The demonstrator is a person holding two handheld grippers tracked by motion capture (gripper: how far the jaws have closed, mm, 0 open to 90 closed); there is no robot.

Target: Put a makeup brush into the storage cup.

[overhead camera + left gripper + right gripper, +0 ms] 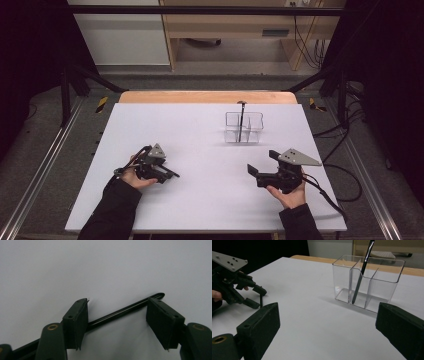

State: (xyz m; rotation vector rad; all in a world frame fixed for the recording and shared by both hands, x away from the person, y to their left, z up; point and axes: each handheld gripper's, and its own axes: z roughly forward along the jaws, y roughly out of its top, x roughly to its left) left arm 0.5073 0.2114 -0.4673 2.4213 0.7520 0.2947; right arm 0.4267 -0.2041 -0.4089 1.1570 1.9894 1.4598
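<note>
A thin black stick point(117, 312) lies slantwise on the white table point(200, 145), passing between the jaws of my left gripper point(117, 302). The jaws stand apart on either side of it, and the pads do not press on it. In the high view the left gripper point(169, 174) rests low at the table's left. From the right gripper view it point(255, 296) sits at the far left with the stick point(261, 301) at its tips. My right gripper point(262, 162) hovers at the right, wide open, with nothing between its pads point(264, 320).
A clear plastic holder point(243, 127) with several compartments stands at the far right of the table, and a black pen point(362, 272) leans upright inside it. A wooden strip point(207, 96) borders the far edge. Cables trail off the table's right side.
</note>
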